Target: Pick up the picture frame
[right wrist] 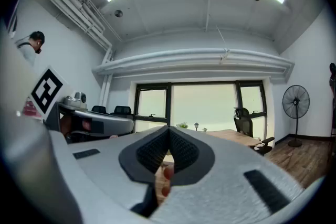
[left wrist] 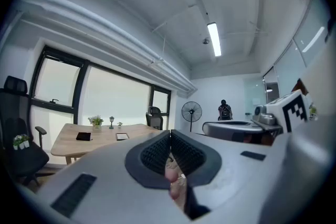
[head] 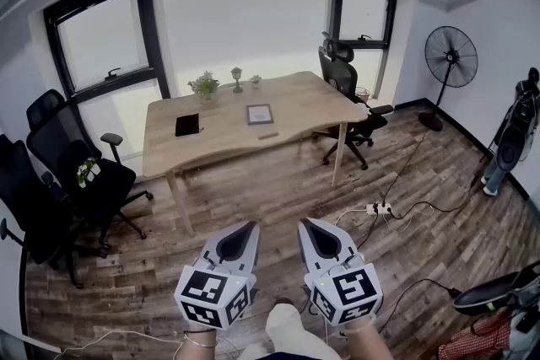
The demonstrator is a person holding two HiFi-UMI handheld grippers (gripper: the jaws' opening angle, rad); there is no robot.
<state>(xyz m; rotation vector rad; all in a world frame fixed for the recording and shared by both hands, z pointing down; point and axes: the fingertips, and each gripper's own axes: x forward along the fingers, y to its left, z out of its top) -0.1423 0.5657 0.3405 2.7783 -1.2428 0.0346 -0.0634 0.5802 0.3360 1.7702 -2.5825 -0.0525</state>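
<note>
Fig.: left gripper (head: 245, 229) & right gripper (head: 309, 227) closed, empty, far from desk (head: 304, 101). Picture frame (head: 259, 114) lies flat mid-desk; risk: you shove it w/ jaws unopened.

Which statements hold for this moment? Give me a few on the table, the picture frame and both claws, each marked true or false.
1. The small grey-edged picture frame lies on the light wooden table. True.
2. The left claw is shut on that frame. False: it is shut on nothing, well short of the table.
3. The right claw stands open. False: its jaws are together and empty.
4. A black pedestal fan stands at the room's right side. True.
5. The flat black rectangular object lies right of the frame. False: in the head view it lies to the frame's left.
</note>
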